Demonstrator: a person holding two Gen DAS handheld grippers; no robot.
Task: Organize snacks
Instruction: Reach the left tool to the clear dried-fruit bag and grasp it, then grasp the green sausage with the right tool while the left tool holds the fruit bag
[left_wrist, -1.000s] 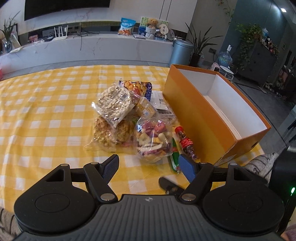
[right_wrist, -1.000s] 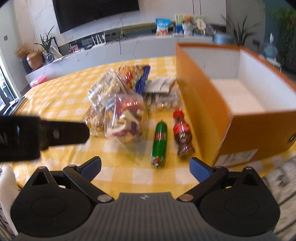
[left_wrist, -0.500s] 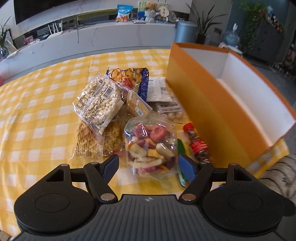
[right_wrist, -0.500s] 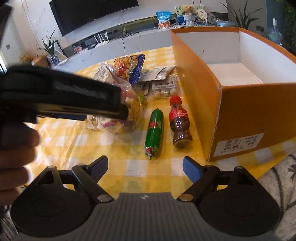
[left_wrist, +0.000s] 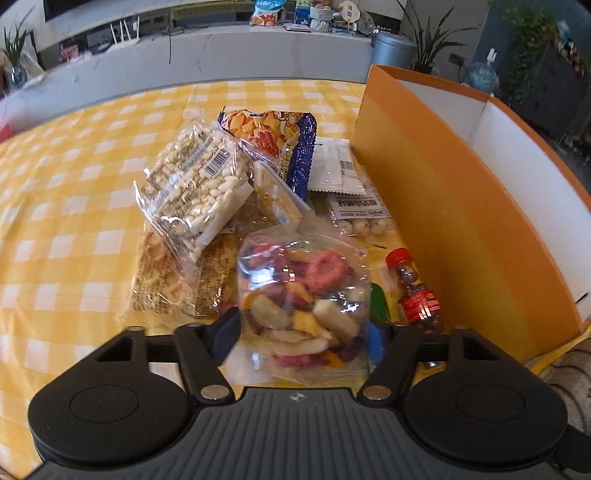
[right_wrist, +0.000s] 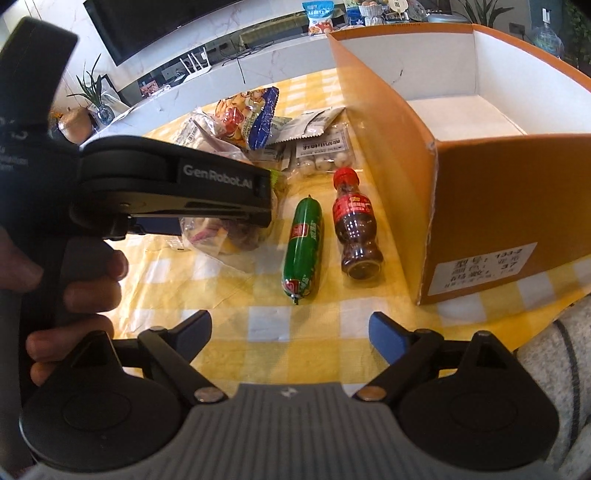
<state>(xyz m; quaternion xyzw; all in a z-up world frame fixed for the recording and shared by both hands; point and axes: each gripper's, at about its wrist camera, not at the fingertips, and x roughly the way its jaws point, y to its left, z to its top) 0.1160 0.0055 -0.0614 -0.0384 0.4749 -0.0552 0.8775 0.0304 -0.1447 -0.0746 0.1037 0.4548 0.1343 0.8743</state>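
Note:
A pile of snacks lies on the yellow checked tablecloth (left_wrist: 74, 221) beside an open orange box (left_wrist: 443, 192). My left gripper (left_wrist: 301, 332) is open, its fingers on either side of a clear bag of dried fruit chips (left_wrist: 306, 299); whether they touch it I cannot tell. Behind it lie a peanut bag (left_wrist: 199, 192), a blue-edged crisp bag (left_wrist: 273, 133) and white packets (left_wrist: 336, 166). My right gripper (right_wrist: 290, 334) is open and empty above the cloth, short of a green sausage (right_wrist: 303, 245) and a small cola bottle (right_wrist: 354, 221). The box (right_wrist: 461, 147) stands to its right.
The left gripper's body (right_wrist: 166, 184) and the hand holding it fill the left of the right wrist view. A flat golden snack packet (left_wrist: 173, 284) lies under the peanut bag. A low white counter (left_wrist: 221, 51) runs behind the table. The table's front edge is close by the box corner.
My left gripper has moved forward and down, so the dried fruit bag now sits between its fingers. My right gripper has come slightly closer to the sausage and bottle.

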